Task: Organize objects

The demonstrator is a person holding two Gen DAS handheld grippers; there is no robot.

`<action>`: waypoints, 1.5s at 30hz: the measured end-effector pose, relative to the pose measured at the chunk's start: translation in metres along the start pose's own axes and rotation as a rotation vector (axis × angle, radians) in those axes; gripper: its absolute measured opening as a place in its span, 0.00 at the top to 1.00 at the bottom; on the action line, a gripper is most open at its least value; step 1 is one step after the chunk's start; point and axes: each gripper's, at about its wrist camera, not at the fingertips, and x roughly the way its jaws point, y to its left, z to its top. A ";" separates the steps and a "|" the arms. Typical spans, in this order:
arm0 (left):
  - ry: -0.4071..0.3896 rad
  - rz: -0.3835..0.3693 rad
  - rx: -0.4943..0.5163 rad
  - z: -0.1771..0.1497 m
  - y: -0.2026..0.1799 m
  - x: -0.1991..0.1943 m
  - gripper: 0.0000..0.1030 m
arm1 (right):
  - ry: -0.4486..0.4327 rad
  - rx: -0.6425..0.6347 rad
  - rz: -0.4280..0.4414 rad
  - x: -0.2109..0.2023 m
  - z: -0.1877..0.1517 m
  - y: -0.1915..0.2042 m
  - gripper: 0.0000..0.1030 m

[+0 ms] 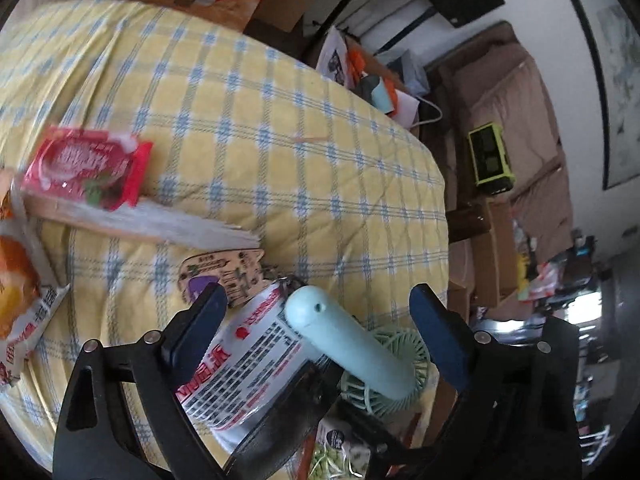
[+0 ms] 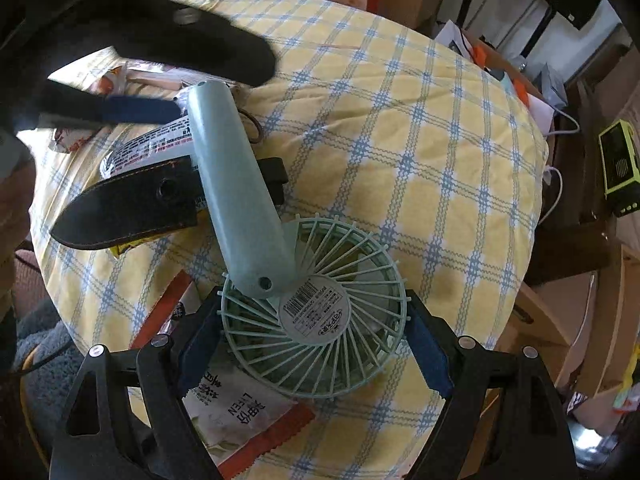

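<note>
A pale green hand-held fan lies over the yellow checked cloth (image 2: 400, 140). Its round cage (image 2: 320, 320) sits between the blue pads of my right gripper (image 2: 314, 304), which press on the cage's two sides. The fan's handle (image 2: 236, 184) slants away from the cage, and its rounded end (image 1: 308, 308) lies between the fingers of my left gripper (image 1: 316, 294). That gripper stands open, its pads (image 1: 436, 340) clear of the handle. The right wrist view shows the left gripper (image 2: 226, 87) blurred at the upper left.
Under the handle lie a black leather sheath (image 2: 128, 204) and a white-and-red packet (image 1: 240, 360), with a wooden tag (image 1: 224, 276) beside them. A red snack packet (image 1: 86, 168) and an orange bag (image 1: 16, 300) lie left. The cloth drops off at the right; boxes and a sofa stand beyond.
</note>
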 end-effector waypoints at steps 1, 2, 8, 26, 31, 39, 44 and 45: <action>0.001 0.001 0.012 -0.001 -0.003 0.001 0.30 | -0.008 -0.001 -0.001 -0.004 -0.004 0.004 0.17; 0.009 0.002 0.034 -0.003 -0.008 0.001 0.35 | -0.017 0.001 -0.001 -0.004 -0.004 0.004 0.17; -0.022 0.053 0.076 -0.008 -0.022 0.008 0.64 | -0.053 0.010 -0.015 -0.005 -0.009 0.004 0.17; -0.181 0.033 0.165 -0.027 -0.042 -0.057 0.70 | -0.154 -0.073 -0.189 -0.037 -0.011 0.033 0.18; -0.224 -0.003 0.165 -0.028 -0.049 -0.085 0.71 | -0.214 -0.125 -0.315 -0.062 -0.009 0.049 0.18; -0.329 0.039 0.300 -0.052 -0.076 -0.138 0.72 | -0.308 -0.165 -0.446 -0.100 -0.017 0.070 0.18; -0.377 0.097 0.485 -0.078 -0.100 -0.163 0.81 | -0.352 -0.149 -0.479 -0.121 -0.040 0.078 0.18; -0.386 0.113 0.526 -0.085 -0.105 -0.168 0.88 | -0.356 -0.149 -0.489 -0.124 -0.045 0.082 0.18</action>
